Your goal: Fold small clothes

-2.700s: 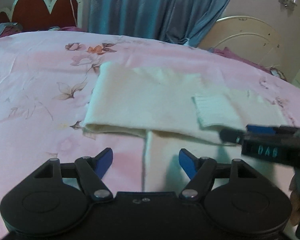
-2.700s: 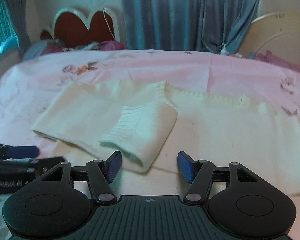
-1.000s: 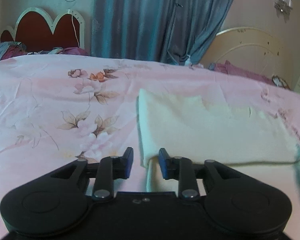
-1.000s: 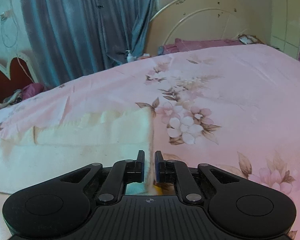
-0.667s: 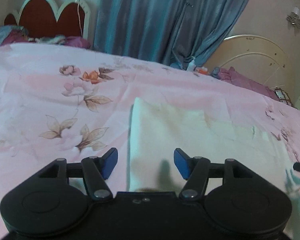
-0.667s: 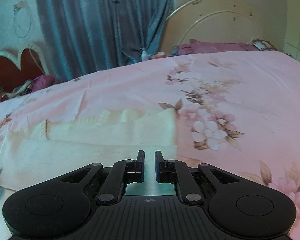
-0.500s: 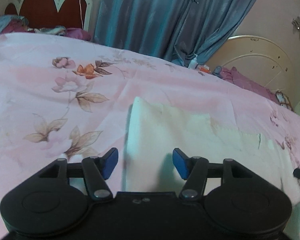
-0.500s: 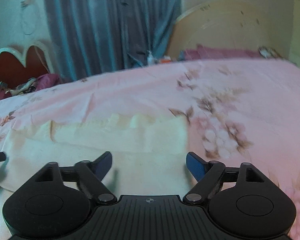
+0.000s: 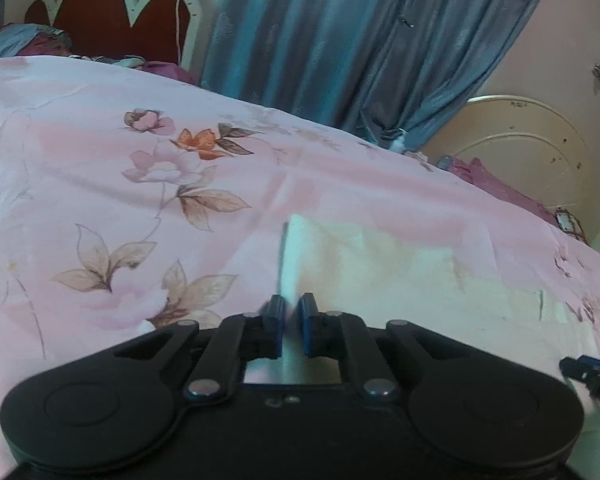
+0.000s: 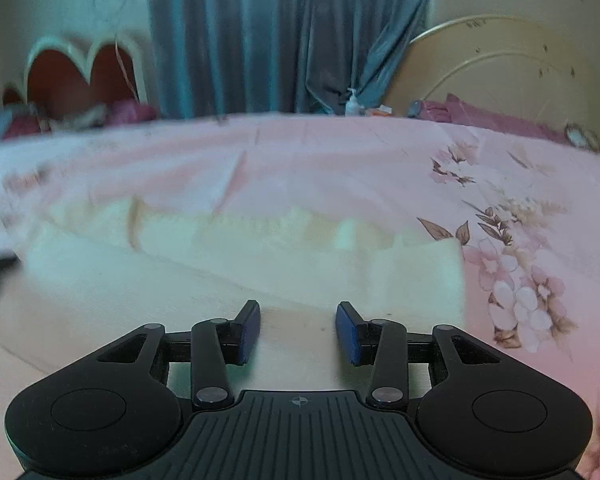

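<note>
A cream knit sweater (image 9: 400, 276) lies folded on the pink floral bedsheet (image 9: 100, 200). My left gripper (image 9: 288, 324) is shut on the sweater's left edge, and the cloth runs up between its blue pads. The tip of the other gripper shows at the right edge of the left wrist view (image 9: 592, 372). In the right wrist view the sweater (image 10: 260, 264) spreads across the bed, with its right edge near the flower print. My right gripper (image 10: 298, 330) is open and empty, low over the sweater's near part.
A red scalloped headboard (image 9: 112, 28) and blue curtains (image 9: 360, 40) stand behind the bed. A cream arched headboard (image 10: 500, 80) and purple bedding (image 10: 480, 116) sit at the far right. The floral sheet (image 10: 520, 260) extends to the right of the sweater.
My left gripper has closed on the sweater's left edge; half a second ago it was open. My right gripper, shut one second ago, stays open and has shifted left over the sweater.
</note>
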The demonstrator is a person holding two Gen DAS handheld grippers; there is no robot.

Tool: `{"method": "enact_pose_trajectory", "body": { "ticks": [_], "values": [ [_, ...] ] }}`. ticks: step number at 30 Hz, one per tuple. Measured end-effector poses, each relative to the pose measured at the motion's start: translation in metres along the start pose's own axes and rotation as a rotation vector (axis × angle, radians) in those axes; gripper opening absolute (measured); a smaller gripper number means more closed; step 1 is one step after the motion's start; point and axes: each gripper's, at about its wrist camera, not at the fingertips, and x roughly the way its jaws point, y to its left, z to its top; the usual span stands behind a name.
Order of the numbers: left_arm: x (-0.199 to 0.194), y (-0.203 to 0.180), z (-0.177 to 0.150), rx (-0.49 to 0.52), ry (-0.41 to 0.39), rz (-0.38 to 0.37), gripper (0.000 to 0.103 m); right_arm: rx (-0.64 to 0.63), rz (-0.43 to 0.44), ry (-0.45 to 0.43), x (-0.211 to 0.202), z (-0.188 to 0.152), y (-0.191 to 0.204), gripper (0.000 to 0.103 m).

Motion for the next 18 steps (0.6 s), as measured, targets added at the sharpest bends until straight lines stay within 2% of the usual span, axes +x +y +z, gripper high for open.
{"method": "enact_pose_trajectory", "body": {
  "ticks": [6,8,10,13,18],
  "values": [
    [-0.002,-0.006,0.0,0.068,0.002,0.033,0.007,0.057,0.001,-0.005,-0.008,0.001,-0.011,0.041],
    [-0.004,-0.01,0.001,0.08,0.004,0.05,0.012,0.025,-0.012,0.005,-0.008,-0.004,-0.01,0.041],
    [-0.008,-0.012,0.003,0.085,0.003,0.064,0.016,0.055,-0.015,0.001,-0.015,-0.001,-0.012,0.041],
    [-0.014,-0.014,0.005,0.097,-0.002,0.072,0.016,0.095,0.013,-0.021,-0.027,0.003,-0.016,0.041],
    [-0.033,-0.024,0.009,0.13,-0.039,0.073,0.024,0.085,0.027,-0.013,-0.037,0.001,-0.012,0.043]
  ]
}}
